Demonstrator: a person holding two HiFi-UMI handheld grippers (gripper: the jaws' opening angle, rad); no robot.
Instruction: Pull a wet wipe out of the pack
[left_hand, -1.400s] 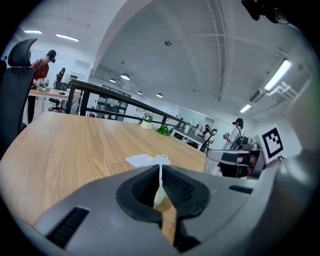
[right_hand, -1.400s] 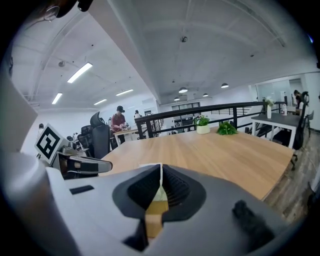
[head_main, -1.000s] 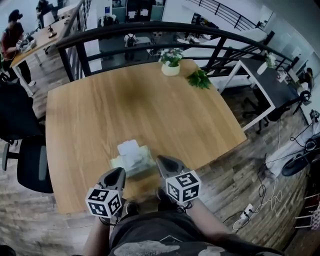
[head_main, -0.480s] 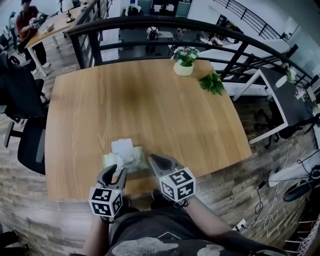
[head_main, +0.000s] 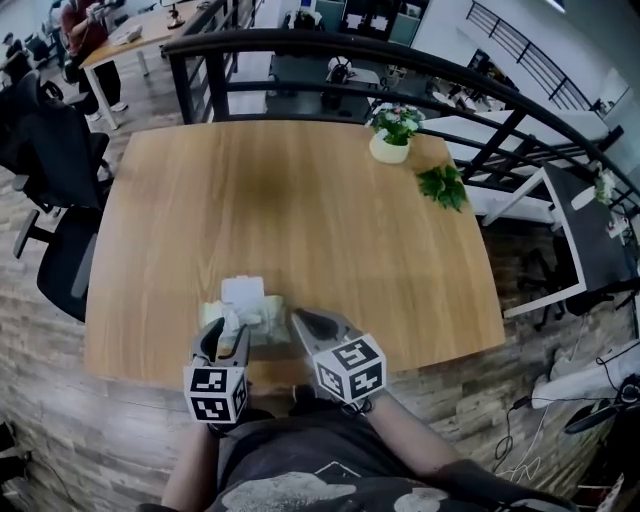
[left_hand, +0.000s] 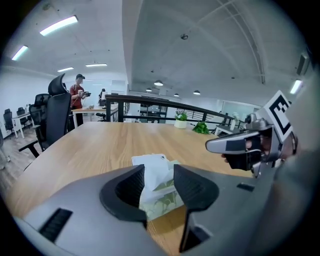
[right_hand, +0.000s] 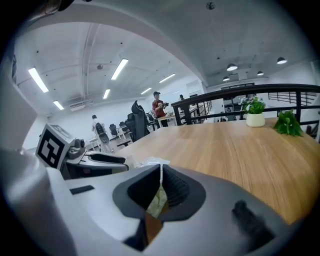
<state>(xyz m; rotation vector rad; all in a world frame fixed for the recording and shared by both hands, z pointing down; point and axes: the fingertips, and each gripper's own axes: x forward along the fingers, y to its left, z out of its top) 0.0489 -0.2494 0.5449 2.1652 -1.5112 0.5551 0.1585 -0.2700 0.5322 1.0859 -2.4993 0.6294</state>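
Your left gripper (head_main: 223, 328) has come forward since a second ago. Then it hung short of the pack, off its near left corner; now its tips reach over the pack's left side. In the left gripper view its jaws stand a little apart, closed in on the white wipe (left_hand: 156, 181), which fills the gap between them. The wipe rises as a crumpled tuft from the top of the pack (head_main: 262, 318). The pack lies flat at the near edge of the table (head_main: 300, 200), a little left of the middle. It sits in the same spot on the wood as before, with its white flap (head_main: 243, 292) turned open toward the far side.

Your right gripper (head_main: 297, 318) has eased in too. Its tips are at the pack's right edge, where a second ago they stopped just near of it. In the right gripper view its jaws are almost together, pinching a thin white edge of the pack (right_hand: 158, 201).

The whole table sits further right in the head view than before, so the flower pot (head_main: 390, 148) and the green sprig (head_main: 442, 186) at the far right corner have slid rightward with it.
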